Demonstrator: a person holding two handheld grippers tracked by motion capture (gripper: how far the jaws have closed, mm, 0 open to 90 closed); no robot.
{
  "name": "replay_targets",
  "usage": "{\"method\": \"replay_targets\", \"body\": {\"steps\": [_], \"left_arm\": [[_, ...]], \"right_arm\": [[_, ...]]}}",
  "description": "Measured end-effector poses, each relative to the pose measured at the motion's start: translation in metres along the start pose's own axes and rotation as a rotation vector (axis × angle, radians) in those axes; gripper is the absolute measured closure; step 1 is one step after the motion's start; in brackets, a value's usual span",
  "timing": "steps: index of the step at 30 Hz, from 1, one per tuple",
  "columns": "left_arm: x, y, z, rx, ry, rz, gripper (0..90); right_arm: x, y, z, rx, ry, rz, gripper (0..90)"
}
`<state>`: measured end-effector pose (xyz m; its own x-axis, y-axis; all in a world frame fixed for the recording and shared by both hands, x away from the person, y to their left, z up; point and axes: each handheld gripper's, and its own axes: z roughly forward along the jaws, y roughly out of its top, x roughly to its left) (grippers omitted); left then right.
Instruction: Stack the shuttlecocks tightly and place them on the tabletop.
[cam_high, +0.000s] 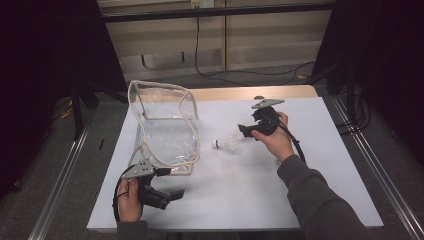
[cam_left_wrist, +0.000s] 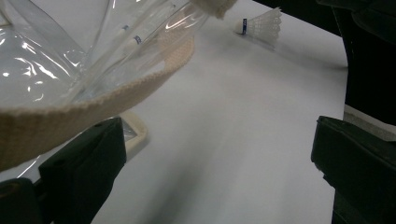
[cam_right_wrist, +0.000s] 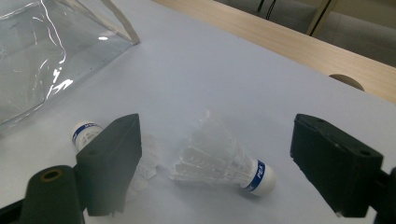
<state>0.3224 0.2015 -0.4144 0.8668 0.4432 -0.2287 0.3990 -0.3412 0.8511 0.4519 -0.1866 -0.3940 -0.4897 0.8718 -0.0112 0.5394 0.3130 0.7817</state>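
Note:
Two white feather shuttlecocks lie on the white table sheet. One shuttlecock with a blue-banded cork rests between the wide-apart jaws of my right gripper, touched by neither. The second shuttlecock is partly hidden behind that gripper's left jaw. In the high view a shuttlecock sits just left of the right gripper. A clear plastic bag with beige trim stands at the left. My left gripper is open beside the bag's front corner, and the bag's beige trim hangs over its left jaw, unclamped.
A wooden table strip runs along the far edge of the sheet. Metal rails flank the table on both sides. Cables lie on the floor behind. Bare sheet spreads across the front middle and right.

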Motion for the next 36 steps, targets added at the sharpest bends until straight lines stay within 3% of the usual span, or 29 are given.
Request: {"method": "replay_targets", "body": {"steps": [14, 26, 30, 36], "left_arm": [[0.002, -0.001, 0.002, 0.008, -0.001, -0.004, 3.3], [0.002, -0.002, 0.003, 0.003, -0.002, -0.010, 3.4], [0.002, -0.002, 0.002, 0.006, 0.001, -0.009, 3.4], [0.003, -0.002, 0.001, 0.003, 0.004, -0.007, 3.4]], "right_arm": [[0.000, -0.006, 0.021, 0.073, -0.033, 0.004, 28.8], [-0.001, -0.008, 0.026, 0.087, -0.051, -0.012, 36.8], [-0.006, -0.007, 0.020, 0.087, -0.042, 0.008, 45.3], [-0.011, -0.005, 0.012, 0.080, -0.052, -0.008, 61.4]]}}
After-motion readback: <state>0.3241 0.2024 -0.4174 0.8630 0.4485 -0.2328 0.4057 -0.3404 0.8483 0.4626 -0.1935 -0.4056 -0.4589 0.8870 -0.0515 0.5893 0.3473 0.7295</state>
